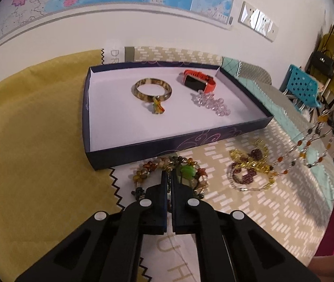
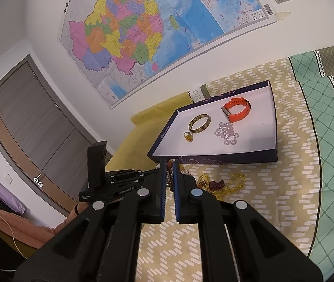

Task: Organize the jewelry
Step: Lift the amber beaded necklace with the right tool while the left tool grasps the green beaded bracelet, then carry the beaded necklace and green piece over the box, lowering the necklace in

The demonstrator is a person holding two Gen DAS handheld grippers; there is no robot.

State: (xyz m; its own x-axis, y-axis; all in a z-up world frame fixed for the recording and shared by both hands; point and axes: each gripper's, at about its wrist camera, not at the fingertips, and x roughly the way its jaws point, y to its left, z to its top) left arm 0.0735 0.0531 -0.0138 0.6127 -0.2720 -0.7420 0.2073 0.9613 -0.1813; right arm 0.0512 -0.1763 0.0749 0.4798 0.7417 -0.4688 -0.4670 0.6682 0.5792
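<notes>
The chunky multicoloured bead bracelet with the green stone [image 1: 167,174] lies on the patterned beige bedcover [image 1: 249,211], just in front of the near wall of the shallow dark-blue cardboard tray with the white floor [image 1: 157,148]. The left gripper [image 1: 168,178] is down on it, jaws clenched with a thin bit of the bracelet's chain or cord pinched between them, beads bulging on both sides of the tips. So the step in hand, by my reading, is the pick-up of this bracelet, grip just made.

To the right of the tray's near wall, a tangle of gold and dark-red bead strands [image 1: 249,166] rests on the cover, and a long strand of amber and grey beads [image 1: 308,145] rises from it toward the right edge. The right gripper [image 2: 170,176] is squeezed shut too, with something beaded between its tips; most likely that strand, though the wrist view is too crowded to be sure.

Inside the tray, 4 pieces are already in place: a mottled brown bangle [image 1: 153,88], a small yellow-green ring [image 1: 158,108] touching its near edge, an orange smartwatch [image 1: 198,81] toward the far right corner, and a clear crystal bead bracelet [image 1: 211,103] just in front of the watch.

Next move calls for a lift high enough to clear the tray's near wall, then forward to the bare white floor at the front. Risk: loose beads snagging the wall or slipping from such a thin pinch.
</notes>
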